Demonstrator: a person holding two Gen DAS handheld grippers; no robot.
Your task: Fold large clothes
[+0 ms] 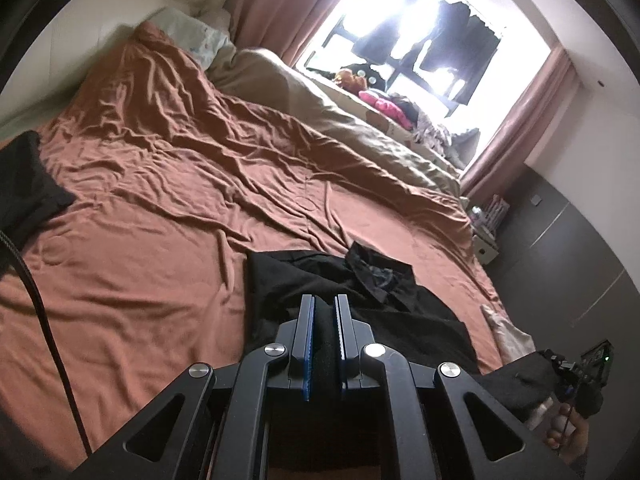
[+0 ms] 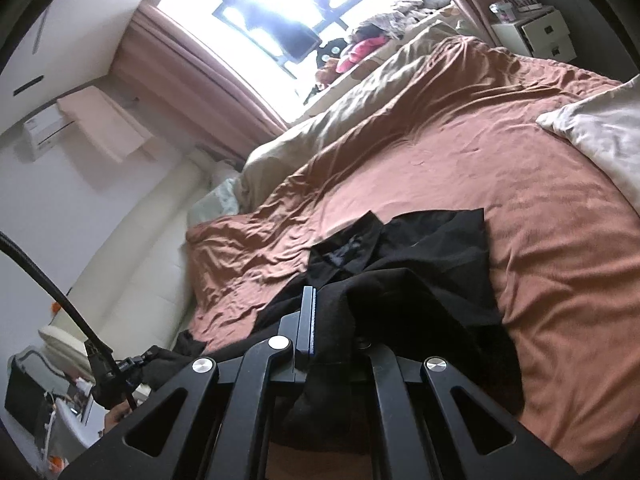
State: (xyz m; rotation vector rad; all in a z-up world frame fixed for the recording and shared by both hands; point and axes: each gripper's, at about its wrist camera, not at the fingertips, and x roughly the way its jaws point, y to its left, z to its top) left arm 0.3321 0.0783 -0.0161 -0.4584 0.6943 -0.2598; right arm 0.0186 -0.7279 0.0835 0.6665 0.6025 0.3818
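The black shirt (image 1: 360,300) lies rumpled on the rust sheet (image 1: 160,200), collar at twelve o'clock. The left gripper (image 1: 324,304) pinches its near hem, jaws narrow. The right gripper (image 2: 320,300) has cloth draped over one finger, jaws clamping it. A beige duvet (image 2: 360,92) sits at one o'clock.

a wide bed (image 1: 160,208) under a wrinkled rust-brown sheet (image 2: 460,152). on it: a black collared shirt (image 1: 360,292) near the foot edge, a beige duvet (image 1: 360,128) bunched along the window side, pale pillows (image 1: 192,32) at the head.
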